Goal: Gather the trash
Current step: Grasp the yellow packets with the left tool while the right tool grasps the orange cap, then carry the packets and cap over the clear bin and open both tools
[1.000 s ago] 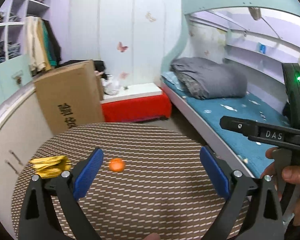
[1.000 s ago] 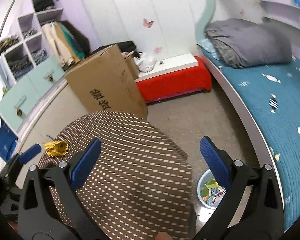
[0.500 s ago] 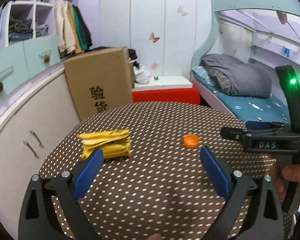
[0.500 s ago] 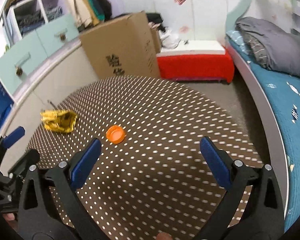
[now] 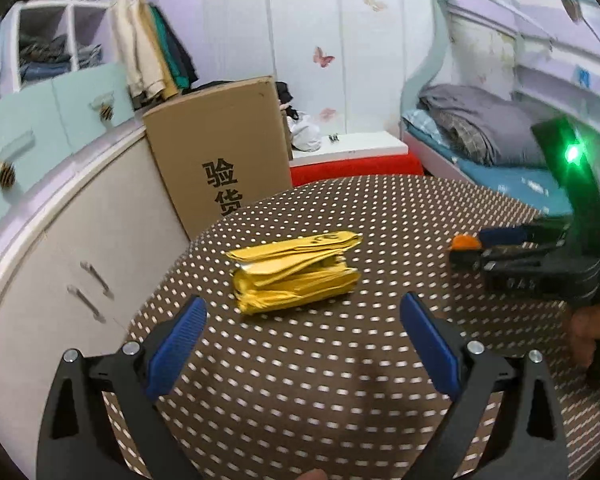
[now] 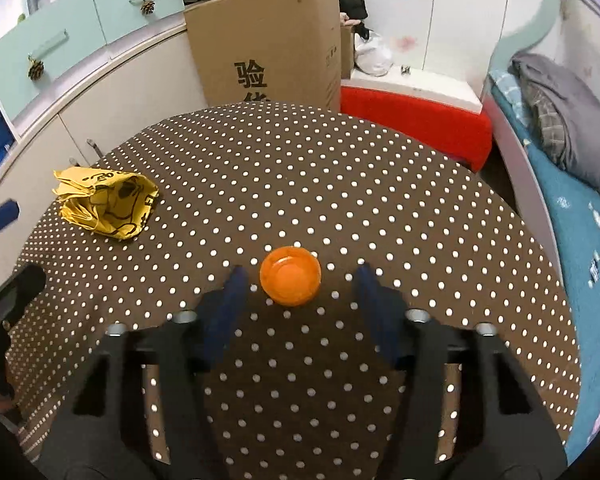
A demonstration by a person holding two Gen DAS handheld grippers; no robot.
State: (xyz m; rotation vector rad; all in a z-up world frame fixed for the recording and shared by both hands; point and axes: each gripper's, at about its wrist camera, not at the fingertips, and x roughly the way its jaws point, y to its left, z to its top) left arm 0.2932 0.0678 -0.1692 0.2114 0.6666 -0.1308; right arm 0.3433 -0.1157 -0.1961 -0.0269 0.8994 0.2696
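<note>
Closing in on two scraps of trash at once, both grippers hang low over the dotted table (image 6: 380,184). The right gripper (image 6: 298,280) has just been narrowing its jaws, and the orange cap (image 6: 290,280) sits on the cloth just beyond the tips, centred on the gap; the blurred blue pads (image 6: 230,300) do not yet touch it. The left gripper (image 5: 302,332) stands wide open with nothing between its jaws, aimed at the yellow wrapper (image 5: 296,276), which lies a little beyond its tips, toward the table's left side near the cabinet (image 5: 60,240).

The cap looks like light, stiff, smooth plastic, round and low. It will probably skate on the cloth or pop out if pinched off-centre, so the pads should come down around it and squeeze across its widest line at the rim, right at table level.

The wrapper looks like thin crumpled film or paper, nearly weightless and soft. It should crush rather than resist, so a firm close across the thick folded middle is safer than catching a loose flap, which could slip out or unfold.
</note>
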